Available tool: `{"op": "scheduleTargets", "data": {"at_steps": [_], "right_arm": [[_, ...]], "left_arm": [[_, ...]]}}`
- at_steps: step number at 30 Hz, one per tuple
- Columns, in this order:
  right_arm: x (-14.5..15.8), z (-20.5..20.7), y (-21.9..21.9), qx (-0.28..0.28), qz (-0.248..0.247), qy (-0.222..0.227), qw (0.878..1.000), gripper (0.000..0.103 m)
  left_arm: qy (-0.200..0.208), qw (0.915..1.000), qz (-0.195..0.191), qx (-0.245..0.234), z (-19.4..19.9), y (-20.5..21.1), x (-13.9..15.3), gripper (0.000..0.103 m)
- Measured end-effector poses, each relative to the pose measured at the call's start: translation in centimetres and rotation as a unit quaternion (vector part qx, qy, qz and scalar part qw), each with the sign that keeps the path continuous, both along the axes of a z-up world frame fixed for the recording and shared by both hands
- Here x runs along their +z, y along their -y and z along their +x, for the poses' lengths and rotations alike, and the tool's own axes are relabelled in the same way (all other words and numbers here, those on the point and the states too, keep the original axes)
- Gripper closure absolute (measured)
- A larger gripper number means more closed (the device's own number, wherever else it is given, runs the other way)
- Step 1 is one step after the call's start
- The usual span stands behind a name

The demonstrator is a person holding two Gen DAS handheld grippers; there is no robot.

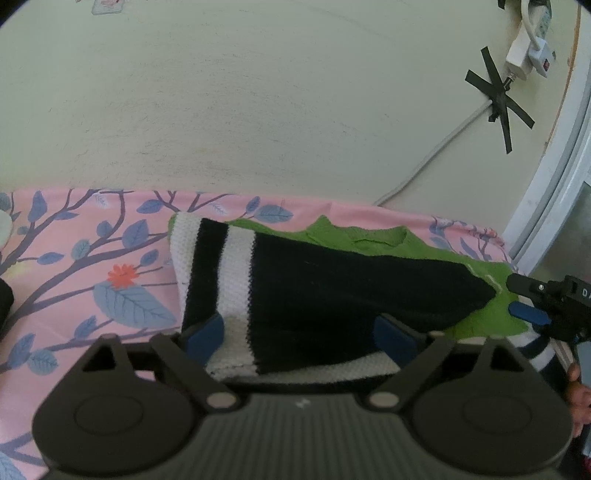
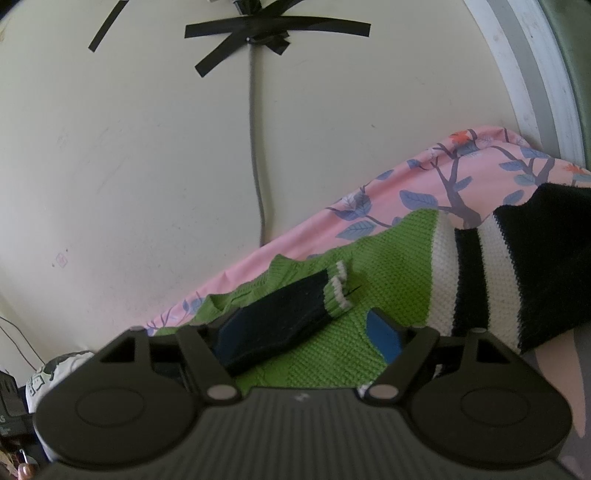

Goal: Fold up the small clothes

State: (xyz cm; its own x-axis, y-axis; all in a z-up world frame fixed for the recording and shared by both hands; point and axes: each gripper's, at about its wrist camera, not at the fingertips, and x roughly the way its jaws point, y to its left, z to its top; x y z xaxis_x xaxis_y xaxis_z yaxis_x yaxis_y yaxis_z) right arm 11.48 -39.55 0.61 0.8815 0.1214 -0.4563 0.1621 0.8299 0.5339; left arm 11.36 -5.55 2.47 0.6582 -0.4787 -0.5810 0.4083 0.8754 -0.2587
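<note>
A small knitted sweater, green with black and white stripes [image 1: 332, 291], lies on the pink floral sheet [image 1: 74, 258]. In the left wrist view my left gripper [image 1: 299, 336] is open, its blue pads either side of the folded black-and-white part. My right gripper shows at the right edge [image 1: 524, 295], over the green part. In the right wrist view my right gripper [image 2: 310, 336] is open over the green body [image 2: 388, 266], with a dark sleeve with a green-and-white cuff [image 2: 295, 314] lying across its left pad. The striped part [image 2: 498, 266] lies to the right.
A cream wall [image 1: 258, 110] stands right behind the bed. A grey cable [image 2: 255, 129] taped with black tape [image 2: 258, 33] runs down it. A white plug [image 1: 524, 55] and a window frame [image 1: 554, 177] are at the right.
</note>
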Motion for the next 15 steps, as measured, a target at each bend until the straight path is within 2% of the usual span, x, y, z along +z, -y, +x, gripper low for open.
{"op": "scheduleTargets", "data": {"at_steps": [7,15], "right_arm": [[0.0,0.04,0.07,0.001,0.0,0.0,1.0,0.028],[0.01,-0.06,-0.02,0.0,0.001,0.0,1.0,0.021]], "left_arm": [[-0.002,0.9999,0.007,-0.007,0.02,0.15,0.0,0.004],[-0.002,0.9999,0.011,-0.01,0.04,0.26,0.0,0.0]]}}
